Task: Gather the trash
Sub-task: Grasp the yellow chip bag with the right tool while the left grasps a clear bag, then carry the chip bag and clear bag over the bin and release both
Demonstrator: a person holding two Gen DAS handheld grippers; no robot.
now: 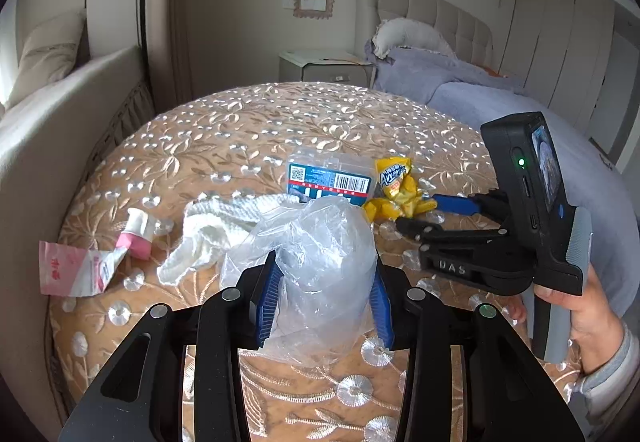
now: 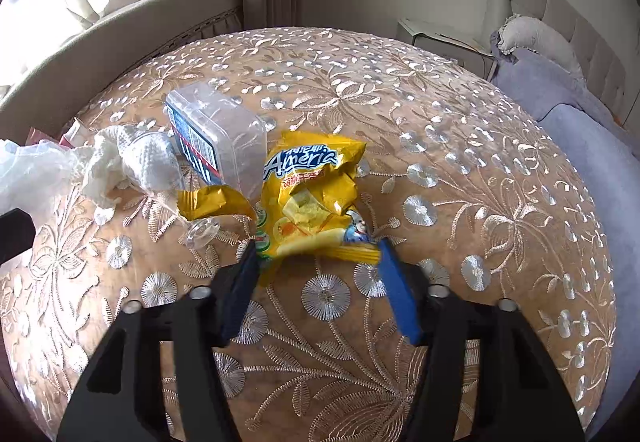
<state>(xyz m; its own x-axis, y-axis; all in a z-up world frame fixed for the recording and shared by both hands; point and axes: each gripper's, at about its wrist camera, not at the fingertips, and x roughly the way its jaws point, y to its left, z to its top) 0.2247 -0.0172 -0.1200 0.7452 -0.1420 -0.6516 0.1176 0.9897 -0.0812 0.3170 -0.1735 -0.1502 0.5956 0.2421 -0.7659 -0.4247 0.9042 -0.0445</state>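
Observation:
My left gripper (image 1: 326, 294) is shut on a crumpled clear plastic bag (image 1: 320, 250), its blue pads (image 1: 272, 286) pressing both sides just above the embroidered tablecloth (image 1: 240, 130). In the right wrist view my right gripper (image 2: 318, 254) is shut on the lower edge of a yellow snack wrapper (image 2: 312, 194) lying on the cloth (image 2: 460, 146). The left wrist view also shows the right gripper (image 1: 416, 211) at the yellow wrapper (image 1: 396, 186), held by a person's hand (image 1: 588, 322). The plastic bag (image 2: 28, 166) shows at the far left of the right wrist view.
Also lying on the round table are a white crumpled tissue (image 1: 216, 226), a clear plastic box with a blue label (image 1: 330, 178) and a squeezed pink tube (image 1: 92, 262). A beige sofa (image 1: 60, 130) curves along the left. A bed with lilac bedding (image 1: 480, 94) stands at the right.

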